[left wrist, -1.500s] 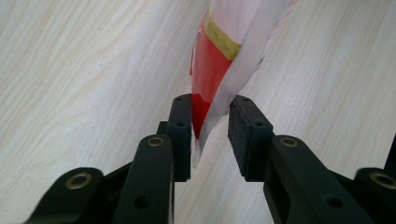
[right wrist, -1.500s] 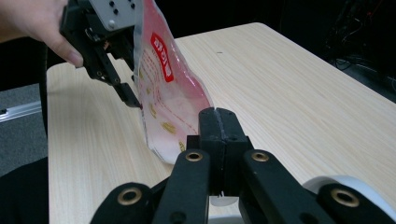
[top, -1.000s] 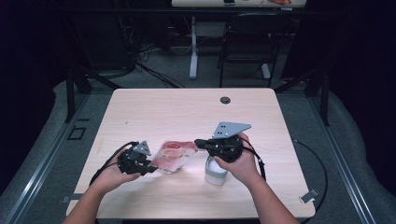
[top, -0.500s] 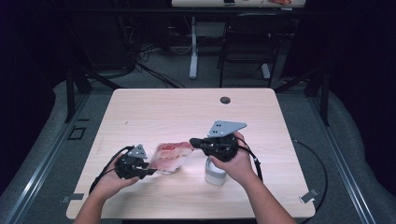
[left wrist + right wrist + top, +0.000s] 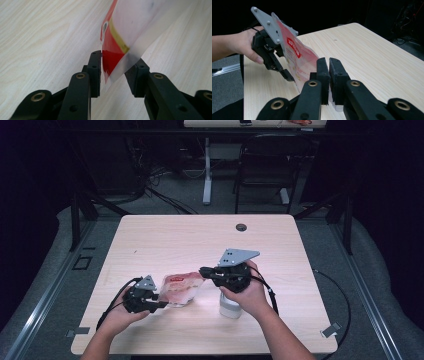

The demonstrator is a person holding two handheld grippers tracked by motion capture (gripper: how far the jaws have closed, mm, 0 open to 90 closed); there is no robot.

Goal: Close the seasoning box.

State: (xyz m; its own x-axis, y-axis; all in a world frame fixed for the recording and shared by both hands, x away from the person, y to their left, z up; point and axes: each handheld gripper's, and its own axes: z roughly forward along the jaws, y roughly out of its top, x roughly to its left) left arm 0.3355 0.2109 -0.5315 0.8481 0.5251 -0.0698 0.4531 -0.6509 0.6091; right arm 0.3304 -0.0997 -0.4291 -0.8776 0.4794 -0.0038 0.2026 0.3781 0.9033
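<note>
Red-and-clear plastic: in the high view the pouch (image 5: 179, 289) hangs between your left gripper (image 5: 150, 302) and right gripper (image 5: 210, 273) above the worktop (image 5: 165, 240), a white bottle (image 5: 230, 307) under your right hand; what's left is hard to judge. Left gripper view: your jaws have just been opening, pouch edge (image 5: 113, 57) loose between them. Right gripper view: jaws nearly closed, apparently pinching the pouch's near end.

A wooden table (image 5: 165, 240), a black chair (image 5: 265, 167) and floor cables (image 5: 165, 195) beyond it.
</note>
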